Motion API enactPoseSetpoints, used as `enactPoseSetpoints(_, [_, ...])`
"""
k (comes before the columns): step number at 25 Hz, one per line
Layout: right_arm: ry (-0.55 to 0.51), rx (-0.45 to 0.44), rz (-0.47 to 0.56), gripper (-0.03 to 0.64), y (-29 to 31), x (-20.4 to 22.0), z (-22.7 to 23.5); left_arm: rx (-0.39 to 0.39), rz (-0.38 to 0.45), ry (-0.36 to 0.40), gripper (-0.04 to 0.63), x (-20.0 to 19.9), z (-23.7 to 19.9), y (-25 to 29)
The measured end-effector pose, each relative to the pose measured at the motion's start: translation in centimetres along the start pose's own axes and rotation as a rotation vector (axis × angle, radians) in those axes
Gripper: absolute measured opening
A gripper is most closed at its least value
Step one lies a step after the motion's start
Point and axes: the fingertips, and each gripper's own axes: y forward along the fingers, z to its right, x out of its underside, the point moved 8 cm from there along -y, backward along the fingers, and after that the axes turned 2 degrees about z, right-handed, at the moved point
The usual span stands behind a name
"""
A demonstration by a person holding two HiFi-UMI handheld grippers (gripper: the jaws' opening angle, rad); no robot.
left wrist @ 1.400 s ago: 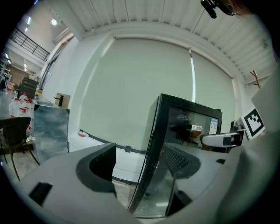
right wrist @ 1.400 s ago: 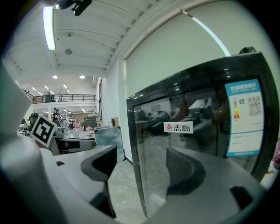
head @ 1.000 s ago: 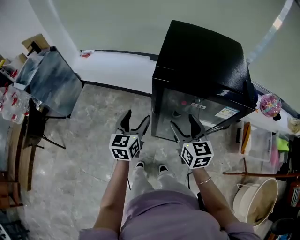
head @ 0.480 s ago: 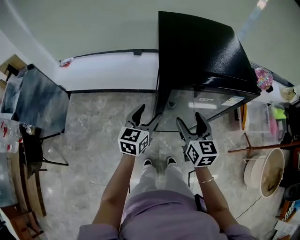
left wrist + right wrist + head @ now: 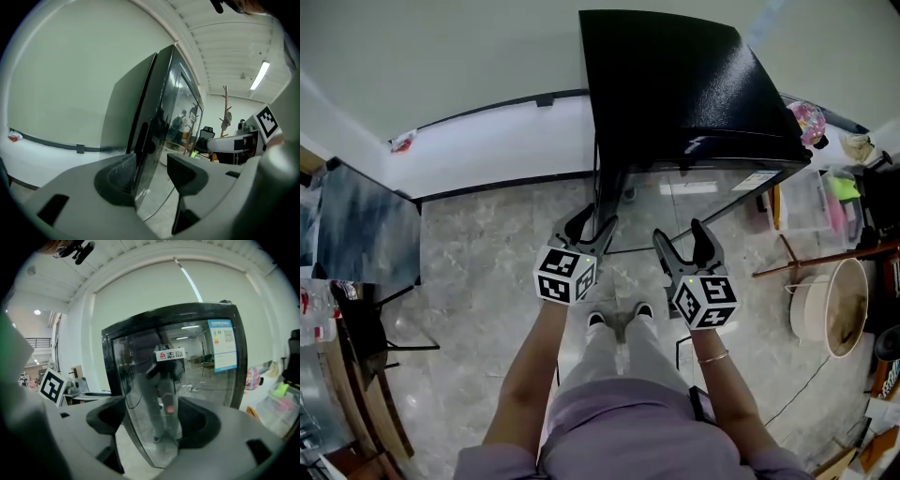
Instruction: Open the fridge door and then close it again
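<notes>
The black fridge (image 5: 675, 84) stands against the wall ahead of me, its glass door (image 5: 703, 192) shut and facing me. My left gripper (image 5: 589, 228) is at the door's left edge. In the left gripper view that edge (image 5: 143, 140) runs between the two pads, and the gripper (image 5: 151, 172) has just been closing around it. A gap still shows beside the right pad (image 5: 185, 171). My right gripper (image 5: 682, 246) hangs open in front of the glass, a little short of it. The right gripper view shows the door (image 5: 187, 380) beyond the open gripper (image 5: 152, 420).
A round white tub (image 5: 830, 314), clear plastic boxes (image 5: 811, 202) and a wooden pole (image 5: 825, 261) crowd the floor right of the fridge. A dark table (image 5: 366, 234) stands at the left. A white ledge (image 5: 487, 141) runs along the wall.
My left gripper has moved forward to the fridge door's left edge and its jaws have narrowed. The right gripper has barely shifted. The fridge now sits more centrally in the head view.
</notes>
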Motion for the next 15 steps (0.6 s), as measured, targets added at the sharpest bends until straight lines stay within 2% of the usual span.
enactPoseSetpoints(7, [0.021, 0.03, -0.001, 0.342, -0.54, 0.5, 0.66, 0.018, -0.009, 0.006, 0.189, 0.19, 0.0, 1.1])
enactPoseSetpoints(15, [0.036, 0.041, -0.012, 0.342, -0.78, 0.71, 0.42, 0.025, -0.022, 0.002, 0.127, 0.1, -0.6, 1.05])
